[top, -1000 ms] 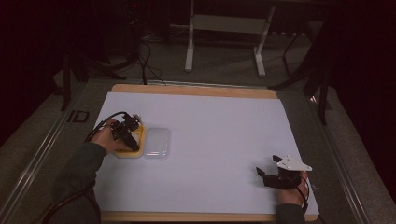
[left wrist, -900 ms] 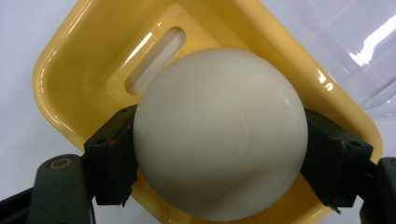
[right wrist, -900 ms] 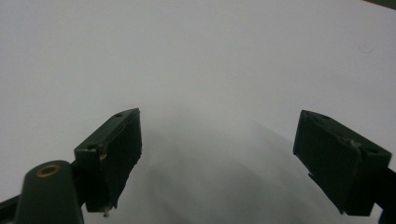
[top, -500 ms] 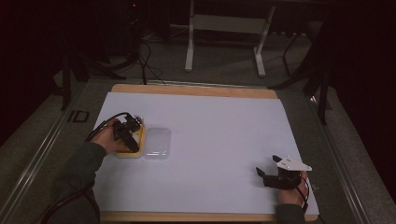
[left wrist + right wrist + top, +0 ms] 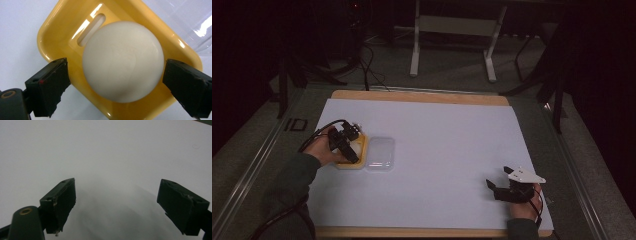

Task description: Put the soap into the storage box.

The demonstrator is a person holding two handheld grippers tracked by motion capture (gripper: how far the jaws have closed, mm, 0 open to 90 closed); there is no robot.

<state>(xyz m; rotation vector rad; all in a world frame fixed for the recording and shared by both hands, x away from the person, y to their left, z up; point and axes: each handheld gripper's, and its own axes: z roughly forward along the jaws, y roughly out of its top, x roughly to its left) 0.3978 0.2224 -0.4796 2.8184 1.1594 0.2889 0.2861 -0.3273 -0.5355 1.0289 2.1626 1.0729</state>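
Observation:
A cream-white ball (image 5: 122, 61) rests in a yellow dish (image 5: 62, 25) with a slot in its floor. My left gripper (image 5: 120, 87) is open over it, one jaw on each side of the ball with small gaps. From above, the left gripper (image 5: 349, 147) hovers over the yellow dish (image 5: 354, 164) at the table's left. A clear plastic lid (image 5: 380, 153) lies flat just right of the dish. My right gripper (image 5: 498, 189) is open near the front right corner, and in its own view the right gripper (image 5: 116, 205) has only white table between its jaws.
The white table sheet (image 5: 447, 145) lies on a wooden board whose edge (image 5: 422, 95) shows at the back. A table frame and cables stand on the dark floor beyond.
My left gripper has shifted slightly over the yellow dish. The right gripper has stayed in place.

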